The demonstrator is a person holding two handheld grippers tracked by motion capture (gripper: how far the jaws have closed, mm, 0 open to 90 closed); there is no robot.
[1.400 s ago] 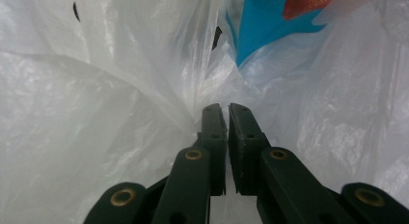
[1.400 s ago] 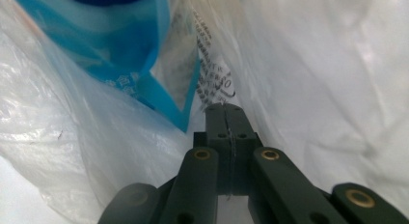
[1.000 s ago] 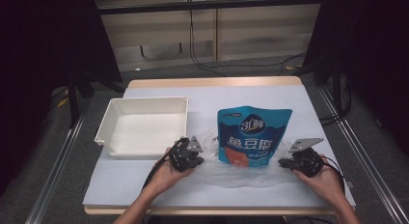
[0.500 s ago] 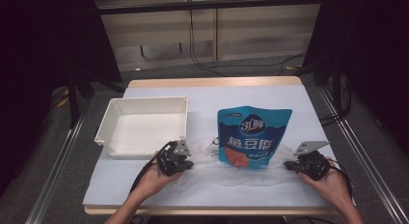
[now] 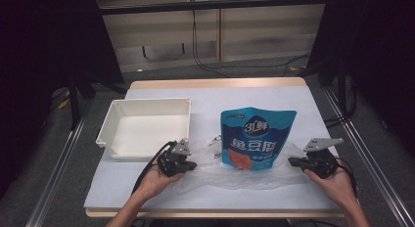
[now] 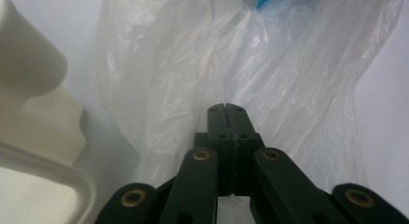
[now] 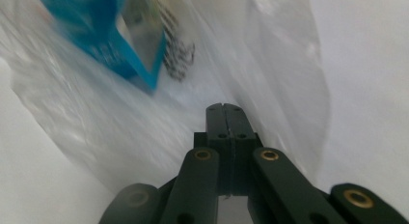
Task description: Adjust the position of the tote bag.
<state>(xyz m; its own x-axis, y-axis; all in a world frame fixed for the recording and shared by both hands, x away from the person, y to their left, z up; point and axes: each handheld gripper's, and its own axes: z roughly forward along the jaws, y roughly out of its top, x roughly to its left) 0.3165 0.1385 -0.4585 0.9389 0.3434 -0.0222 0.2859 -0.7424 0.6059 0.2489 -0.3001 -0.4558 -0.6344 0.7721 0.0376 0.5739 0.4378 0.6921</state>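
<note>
High view: the blue snack pouch (image 5: 258, 138) lies with its bottom end inside the clear plastic bag (image 5: 235, 170), between the two grippers. The left gripper (image 5: 188, 165) pinches the bag's left edge, jaws squeezed tight. The right gripper (image 5: 293, 162) pinches the right edge the same way. The pouch's long side points away from the person, so the bag must slide that way to cover it.

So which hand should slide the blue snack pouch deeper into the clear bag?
Probably the left. The left gripper is shut on the clear plastic bag right beside the blue pouch. The right gripper grips the bag's far edge, farther from the pouch, so it better suits holding the bag steady.
</note>
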